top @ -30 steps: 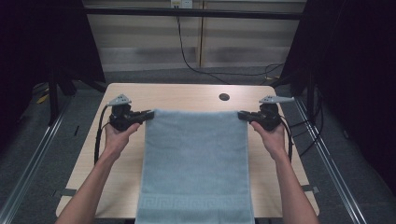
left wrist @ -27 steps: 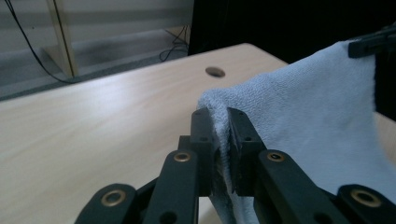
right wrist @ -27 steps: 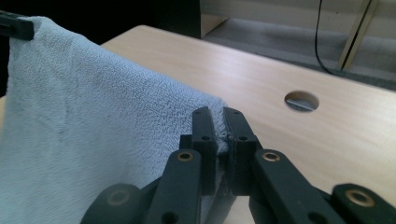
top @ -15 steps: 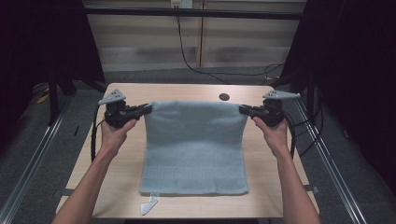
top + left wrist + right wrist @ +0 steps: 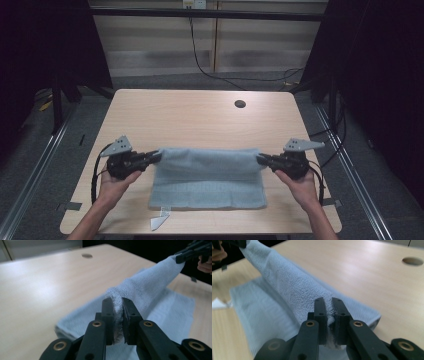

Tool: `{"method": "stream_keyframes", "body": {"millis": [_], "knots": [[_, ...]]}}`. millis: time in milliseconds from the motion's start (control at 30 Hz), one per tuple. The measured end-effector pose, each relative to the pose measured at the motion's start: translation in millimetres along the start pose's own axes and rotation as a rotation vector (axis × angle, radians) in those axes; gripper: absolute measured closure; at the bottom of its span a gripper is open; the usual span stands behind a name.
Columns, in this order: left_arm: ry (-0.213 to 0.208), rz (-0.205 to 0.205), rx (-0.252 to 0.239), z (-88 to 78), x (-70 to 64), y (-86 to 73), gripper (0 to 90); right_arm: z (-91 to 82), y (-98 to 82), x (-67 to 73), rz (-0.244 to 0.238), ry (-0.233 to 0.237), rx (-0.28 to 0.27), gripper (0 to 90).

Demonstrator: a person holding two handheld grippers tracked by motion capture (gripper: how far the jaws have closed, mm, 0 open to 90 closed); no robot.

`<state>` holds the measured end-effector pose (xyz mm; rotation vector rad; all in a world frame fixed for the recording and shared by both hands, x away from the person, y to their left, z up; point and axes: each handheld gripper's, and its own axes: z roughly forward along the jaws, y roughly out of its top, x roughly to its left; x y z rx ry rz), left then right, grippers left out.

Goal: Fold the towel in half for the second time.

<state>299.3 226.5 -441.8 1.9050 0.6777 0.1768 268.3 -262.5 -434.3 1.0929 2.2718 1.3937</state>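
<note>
Towel point(image 5: 207, 177) — one, pale blue — is seen from the high view folded on the wooden surface point(image 5: 200, 117), its raised edge stretched between two claws. Left claw point(image 5: 117, 302) is shown pinching one corner; right claw point(image 5: 327, 302) — likewise clamped on the other corner.

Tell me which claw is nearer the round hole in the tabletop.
Right. The right claw grips the towel end on the same side as the hole, nearer the person. The left claw holds the opposite end, farther across the table.
</note>
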Motion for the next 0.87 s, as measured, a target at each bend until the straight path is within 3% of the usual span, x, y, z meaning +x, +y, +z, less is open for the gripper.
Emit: {"method": "stream_keyframes", "body": {"millis": [33, 200, 300, 400, 467, 533, 633, 700, 800, 867], "knots": [[0.007, 0.002, 0.013, -1.7, -3.6, -6.2, 81.3, -2.9, -7.2, 4.3, 0.003, 0.007, 0.008, 83.6], [-0.036, 0.002, 0.077, -8.9, -15.7, -28.4, 78.2, -11.8, -33.0, 21.4, 0.011, 0.036, 0.035, 78.2], [-0.052, -0.035, 0.041, -18.9, -15.2, -36.4, 67.9, -17.4, -48.6, 28.2, 0.025, 0.064, 0.044, 70.8], [-0.022, -0.060, -0.019, -28.6, -10.8, -33.1, 60.7, -27.4, -56.5, 28.2, 0.053, 0.071, -0.009, 65.1], [0.017, -0.080, -0.039, -29.0, -5.4, -33.1, 55.2, -30.3, -56.1, 24.9, 0.068, 0.043, -0.026, 64.3], [0.080, -0.083, -0.012, -25.2, 2.1, -36.0, 51.3, -29.5, -56.7, 20.4, 0.088, -0.011, -0.048, 58.0], [0.130, -0.128, 0.017, -18.8, 16.6, -40.1, 42.2, -26.6, -57.3, 15.8, 0.088, -0.124, -0.033, 50.3], [0.190, -0.178, 0.012, -17.7, 26.8, -40.9, 40.0, -26.6, -60.0, 8.8, 0.130, -0.144, -0.045, 47.4], [0.228, -0.214, 0.021, -19.4, 36.2, -43.9, 36.6, -28.7, -61.9, 1.2, 0.150, -0.183, -0.065, 42.4], [0.215, -0.217, 0.035, -18.7, 35.4, -46.5, 33.1, -30.0, -62.3, -2.4, 0.163, -0.202, -0.073, 39.9]]}}
